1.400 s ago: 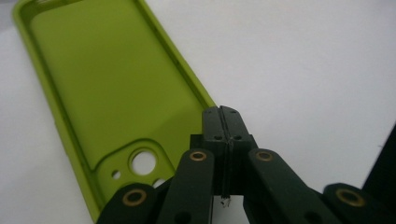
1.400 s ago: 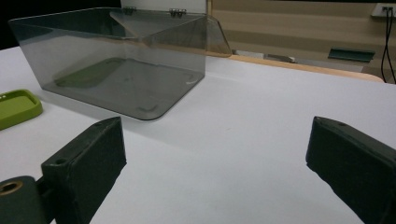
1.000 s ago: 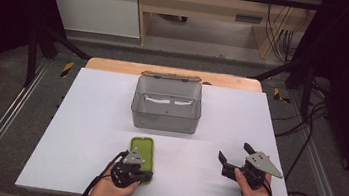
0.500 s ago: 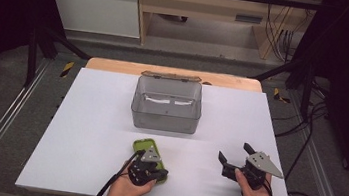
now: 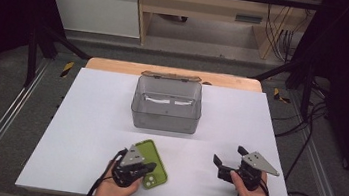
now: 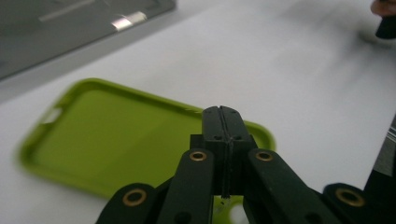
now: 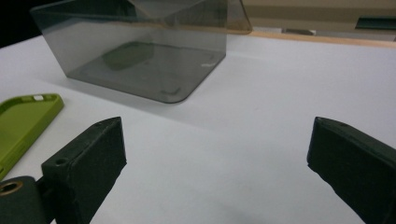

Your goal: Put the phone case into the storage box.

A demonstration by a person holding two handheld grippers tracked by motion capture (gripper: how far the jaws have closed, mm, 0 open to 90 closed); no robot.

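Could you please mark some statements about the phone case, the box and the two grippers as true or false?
1. The green phone case lies on the white table. True.
2. The phone case is inside the grey transparent box. False: it lies in front of it.
3. The left gripper has its jaws shut. True.
4. The right gripper grips the box. False: its jaws are open and hold nothing.

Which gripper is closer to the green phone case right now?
Left. The left gripper is over the green phone case, jaws shut; the right gripper sits off to its side, apart.
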